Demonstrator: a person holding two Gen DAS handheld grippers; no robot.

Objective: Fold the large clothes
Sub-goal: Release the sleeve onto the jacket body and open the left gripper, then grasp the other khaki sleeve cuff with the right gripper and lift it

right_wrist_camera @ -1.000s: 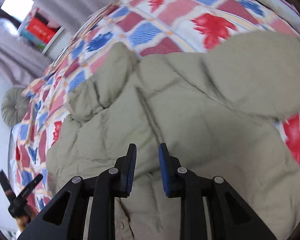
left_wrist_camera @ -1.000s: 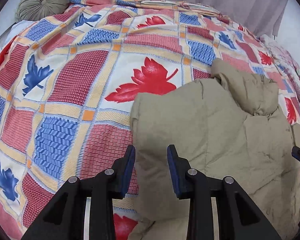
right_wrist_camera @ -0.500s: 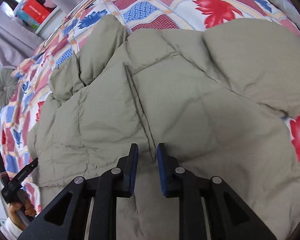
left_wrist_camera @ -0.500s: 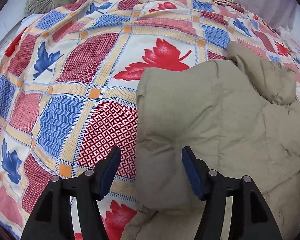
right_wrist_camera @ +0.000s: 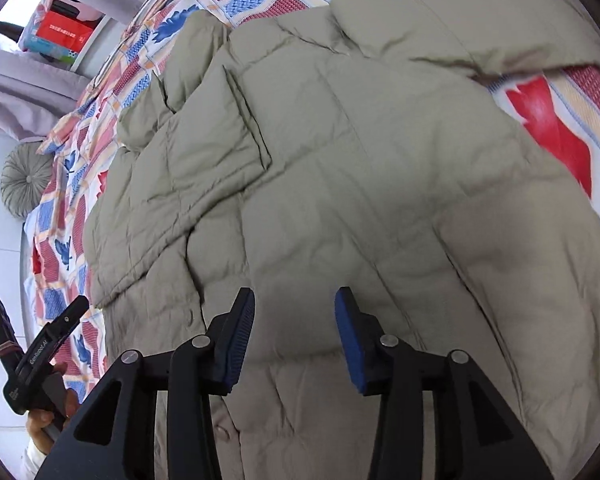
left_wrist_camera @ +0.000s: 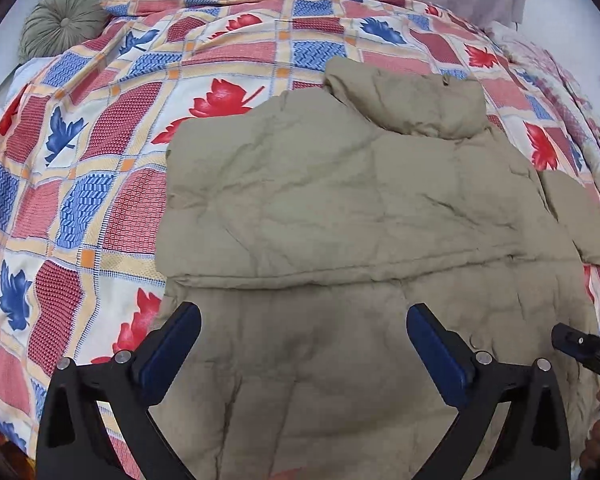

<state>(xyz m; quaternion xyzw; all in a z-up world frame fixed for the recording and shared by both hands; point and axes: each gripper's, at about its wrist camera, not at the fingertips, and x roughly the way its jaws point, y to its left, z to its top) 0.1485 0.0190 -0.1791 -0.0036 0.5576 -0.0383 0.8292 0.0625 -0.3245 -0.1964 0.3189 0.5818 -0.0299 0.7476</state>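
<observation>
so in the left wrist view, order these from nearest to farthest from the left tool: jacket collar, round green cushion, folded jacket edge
1. folded jacket edge, just ahead of the left tool
2. jacket collar, farther up, right of centre
3. round green cushion, far top left corner

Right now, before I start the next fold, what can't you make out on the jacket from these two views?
- Jacket hem: cut off by the bottom edge in both wrist views, behind the left gripper and right gripper, both opening with no fabric pinched.
- Folded-in sleeve: its cuff runs off the right edge, left wrist view.
- Jacket front: faces down, hidden.
</observation>
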